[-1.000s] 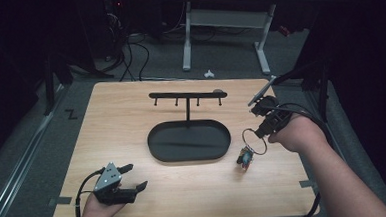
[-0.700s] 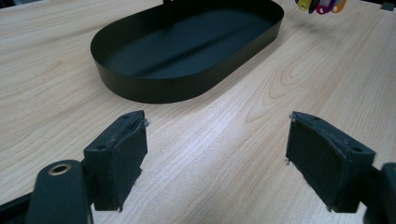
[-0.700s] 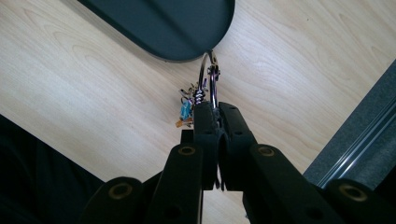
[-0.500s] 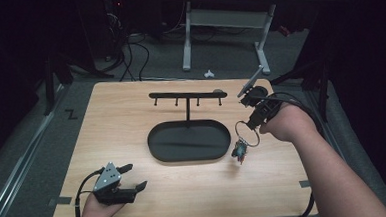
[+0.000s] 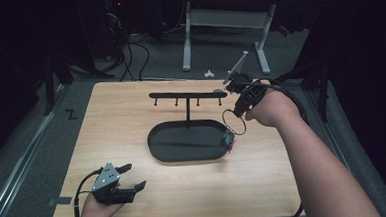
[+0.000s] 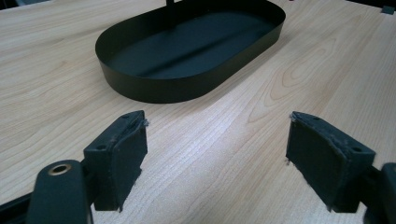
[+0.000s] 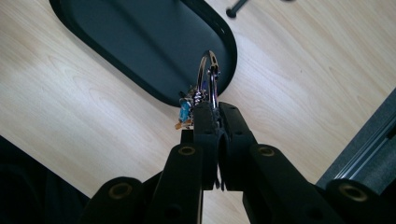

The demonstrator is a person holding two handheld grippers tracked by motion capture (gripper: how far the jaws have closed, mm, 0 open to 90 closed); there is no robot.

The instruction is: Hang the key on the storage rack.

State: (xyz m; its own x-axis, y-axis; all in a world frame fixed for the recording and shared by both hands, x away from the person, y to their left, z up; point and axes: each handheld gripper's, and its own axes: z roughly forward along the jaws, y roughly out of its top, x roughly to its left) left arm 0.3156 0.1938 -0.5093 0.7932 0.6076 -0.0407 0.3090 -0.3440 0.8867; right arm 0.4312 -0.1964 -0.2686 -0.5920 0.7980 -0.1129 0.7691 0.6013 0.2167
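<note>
Right gripper (image 5: 239, 107) is clamped on the metal ring of a keyring (image 5: 233, 122), jaws pressed tight together in the right gripper view with the ring (image 7: 208, 77) standing out past the tips. A small blue-and-orange charm (image 5: 228, 139) dangles below it. The piece is lifted off the table (image 5: 131, 116), hanging in the air at about 3 o'clock of the black oval tray (image 5: 155, 143), over the tray's right end rim. The hook stand (image 5: 187, 95) rises from the tray; its crossbar carries several short pegs, all bare as far as can be seen. The nearest peg sits at roughly 10 o'clock from the held ring, close but apart. Left gripper (image 5: 129, 178) rests at the table's near edge, about 7 o'clock of the tray, jaws spread wide with nothing between them; the left gripper view shows bare wood and the tray wall (image 6: 187, 88) ahead. Judgement: pick-up is done and the carry is under way; hanging is not yet done. What looks left is to bring the ring level with a peg, slip it over, and let go.
</note>
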